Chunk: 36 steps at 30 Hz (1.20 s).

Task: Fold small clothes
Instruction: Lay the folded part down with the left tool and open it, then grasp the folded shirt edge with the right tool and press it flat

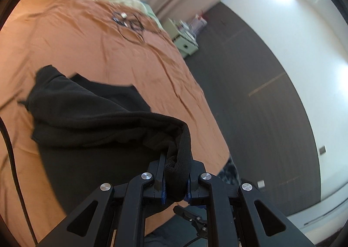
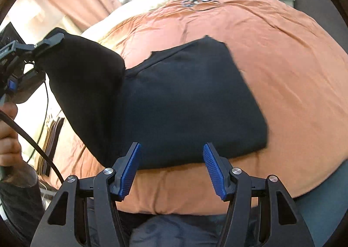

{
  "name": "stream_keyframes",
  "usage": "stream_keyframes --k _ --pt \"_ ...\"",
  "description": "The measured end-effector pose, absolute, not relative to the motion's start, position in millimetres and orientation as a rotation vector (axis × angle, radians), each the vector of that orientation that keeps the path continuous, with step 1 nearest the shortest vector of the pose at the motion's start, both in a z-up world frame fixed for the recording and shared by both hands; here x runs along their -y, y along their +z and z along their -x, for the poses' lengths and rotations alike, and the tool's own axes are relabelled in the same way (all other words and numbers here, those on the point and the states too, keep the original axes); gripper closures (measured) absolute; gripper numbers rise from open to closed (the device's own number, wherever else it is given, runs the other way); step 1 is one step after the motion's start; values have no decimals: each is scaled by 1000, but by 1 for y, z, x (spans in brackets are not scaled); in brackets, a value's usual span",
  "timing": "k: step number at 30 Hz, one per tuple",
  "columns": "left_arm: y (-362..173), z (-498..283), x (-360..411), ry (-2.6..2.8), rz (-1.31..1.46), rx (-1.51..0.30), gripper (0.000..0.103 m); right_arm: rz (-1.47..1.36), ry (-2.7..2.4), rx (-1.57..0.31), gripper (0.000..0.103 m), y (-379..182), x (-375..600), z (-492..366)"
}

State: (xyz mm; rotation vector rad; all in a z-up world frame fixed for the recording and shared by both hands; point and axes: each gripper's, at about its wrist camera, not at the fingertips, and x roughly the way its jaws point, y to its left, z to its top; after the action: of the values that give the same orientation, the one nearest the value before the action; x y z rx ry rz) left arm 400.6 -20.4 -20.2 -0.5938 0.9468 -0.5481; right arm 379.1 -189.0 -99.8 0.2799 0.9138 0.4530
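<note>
Left gripper (image 1: 176, 184) at 6 o'clock, jaws pinched on ribbed hem of black garment (image 1: 87, 112). Garment trails toward 9 o'clock across orange bedspread (image 1: 97, 51); cable tangle (image 1: 129, 23) at 11.

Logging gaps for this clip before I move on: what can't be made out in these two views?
- Black fabric garment: type unclear; its lifted part is folded and motion-blurred in both views.
- Left tool: pads mostly covered by the pinched ribbed hem in the left wrist view.
- Tangled dark cables on the orange bedspread: too small and blurred to identify.
- Bed's near edge: hidden behind the open right tool.
</note>
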Motion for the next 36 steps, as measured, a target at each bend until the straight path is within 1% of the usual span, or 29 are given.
stream_keyframes --k 4,6,7,9,10,11,13,19,25,32,36 --pt "-43 -413 70 -600 556 -1031 89 -322 401 -912 46 -92 233 -371" --pt "-57 -417 94 -611 508 -1090 83 -338 383 -915 46 -96 245 -368" --pt "-61 -417 100 -619 502 -1104 77 -341 380 -917 45 -91 253 -369" --pt "-68 -413 105 -658 518 -1115 75 -347 371 -920 46 -88 262 -369" --pt "-69 -412 105 -669 523 -1116 70 -349 368 -921 46 -86 267 -368" --pt "-70 -411 102 -670 522 -1116 63 -351 369 -921 46 -85 270 -368" --pt "-69 -409 89 -626 509 -1097 56 -346 370 -925 45 -86 271 -372" --pt "-77 -402 44 -509 522 -1103 56 -264 410 -933 46 -82 262 -379" --pt "-94 -389 0 -415 546 -1122 56 -126 446 -954 46 -81 235 -409" --pt "-123 -371 -41 -290 546 -1167 56 -5 458 -1002 46 -96 211 -454" --pt "-150 -365 -50 -228 554 -1221 56 41 491 -1009 55 -105 194 -469"
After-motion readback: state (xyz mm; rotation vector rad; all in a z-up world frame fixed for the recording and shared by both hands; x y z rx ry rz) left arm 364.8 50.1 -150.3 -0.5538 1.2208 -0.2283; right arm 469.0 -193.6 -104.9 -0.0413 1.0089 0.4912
